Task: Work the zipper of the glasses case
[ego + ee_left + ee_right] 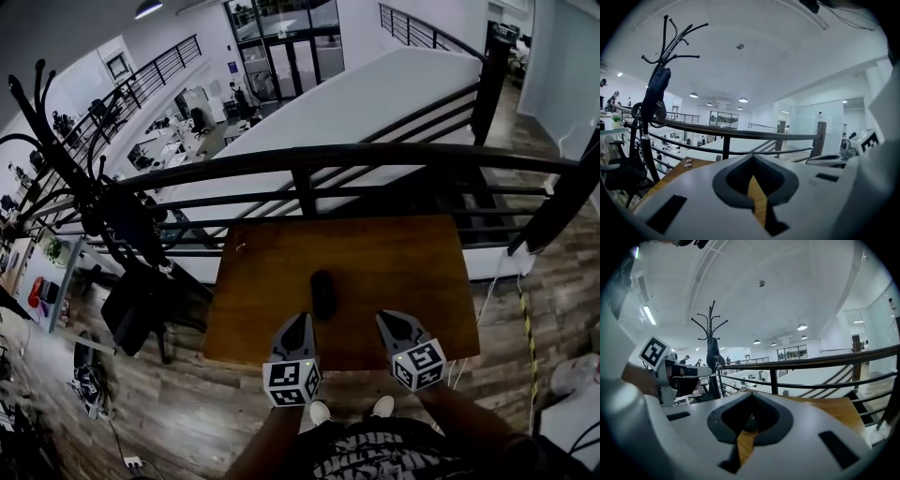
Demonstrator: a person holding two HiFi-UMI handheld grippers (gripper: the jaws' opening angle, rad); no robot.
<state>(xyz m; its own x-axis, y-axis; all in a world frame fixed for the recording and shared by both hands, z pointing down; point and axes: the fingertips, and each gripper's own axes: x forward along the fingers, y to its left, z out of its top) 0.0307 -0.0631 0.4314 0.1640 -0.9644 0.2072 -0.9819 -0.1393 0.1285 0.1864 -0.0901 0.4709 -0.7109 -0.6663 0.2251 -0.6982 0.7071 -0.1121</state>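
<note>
Wooden table bears a dark glasses case — left tongs and right tongs clenched (both empty).

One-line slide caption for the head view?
Left gripper and right gripper, both shut and empty, hover over the wooden table, the dark glasses case between and just beyond their tips.

The case is dark, oblong, round-ended. It lies flat on the wooden desk, about midway across, nearer the front edge, lengthwise front to back — its zipper too small to make out.
</note>
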